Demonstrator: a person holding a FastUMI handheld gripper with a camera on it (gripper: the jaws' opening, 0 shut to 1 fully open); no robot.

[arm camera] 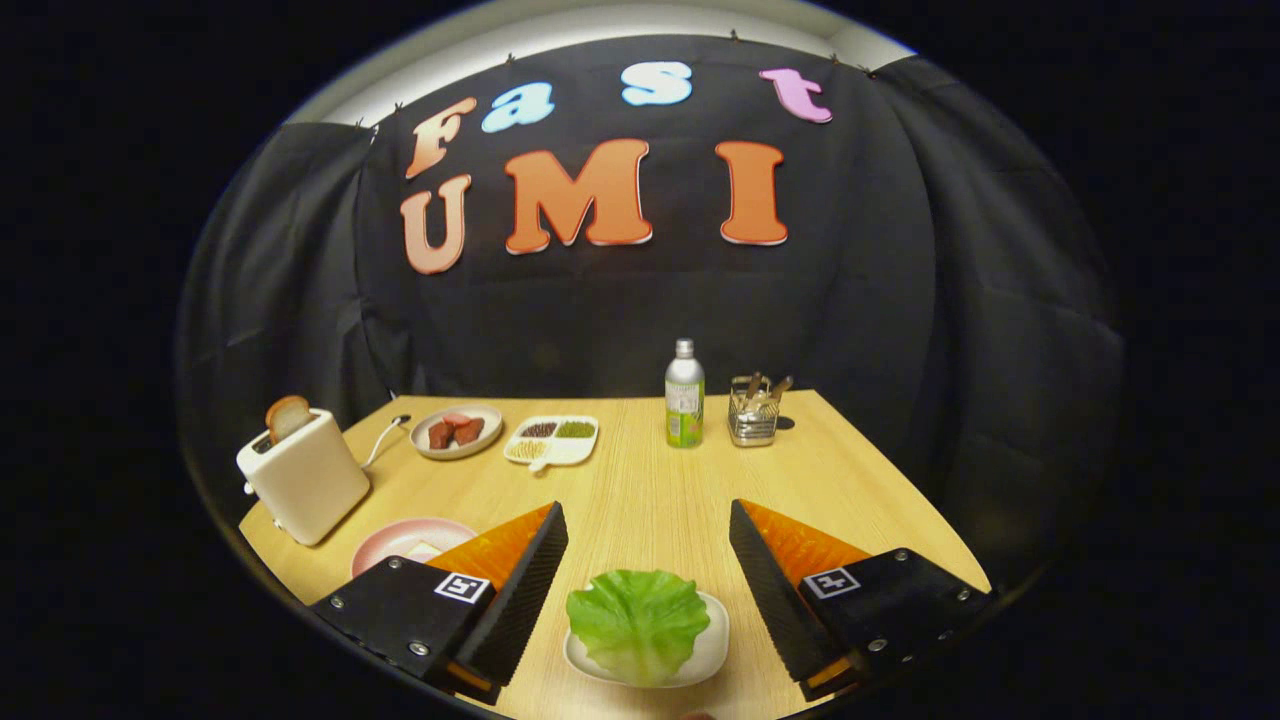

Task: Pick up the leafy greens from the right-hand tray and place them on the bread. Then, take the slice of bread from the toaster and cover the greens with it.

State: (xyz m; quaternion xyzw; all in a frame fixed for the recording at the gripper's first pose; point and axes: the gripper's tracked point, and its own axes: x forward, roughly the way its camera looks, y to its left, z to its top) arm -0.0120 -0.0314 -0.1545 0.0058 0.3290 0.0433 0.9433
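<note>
Booth interior. Bench: light wood-grain top, running from the near foreground back to the wall at 12 o'clock, far corners visible at 10 and 2 o'clock. Black cloth wall hangs directly behind the bench's far edge, creased, with side panels folding in at 9 and 3 o'clock. The cloth is clipped along its top edge at several points. Above it, at 12 o'clock, a pale band of ceiling or upper wall shows. Light is even and warm on the bench top; short soft shadows fall behind standing items. Floor hidden.
</note>
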